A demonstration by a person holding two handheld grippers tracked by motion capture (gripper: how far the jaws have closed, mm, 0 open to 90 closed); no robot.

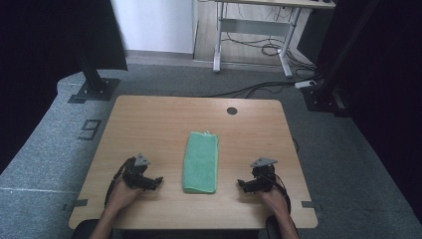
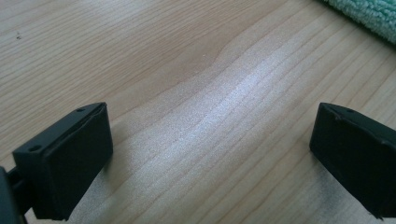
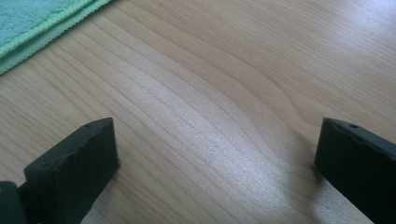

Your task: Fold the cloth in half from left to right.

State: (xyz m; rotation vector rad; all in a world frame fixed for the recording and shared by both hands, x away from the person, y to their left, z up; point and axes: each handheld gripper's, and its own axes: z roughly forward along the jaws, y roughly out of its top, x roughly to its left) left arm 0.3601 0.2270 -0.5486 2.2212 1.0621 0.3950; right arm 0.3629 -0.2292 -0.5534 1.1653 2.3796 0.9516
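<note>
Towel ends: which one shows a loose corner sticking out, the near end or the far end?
The far end of the green towel, toward the table's cable hole: a corner pokes out there, while the near end looks evenly rounded.

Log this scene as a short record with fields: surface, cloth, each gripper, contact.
surface: wooden table
cloth: green towel, folded into a long strip, lying flat mid-table
left gripper: jaws open, nothing between them, left of the towel
right gripper: jaws open, nothing between them, right of the towel
contact: neither gripper touches the towel
</note>
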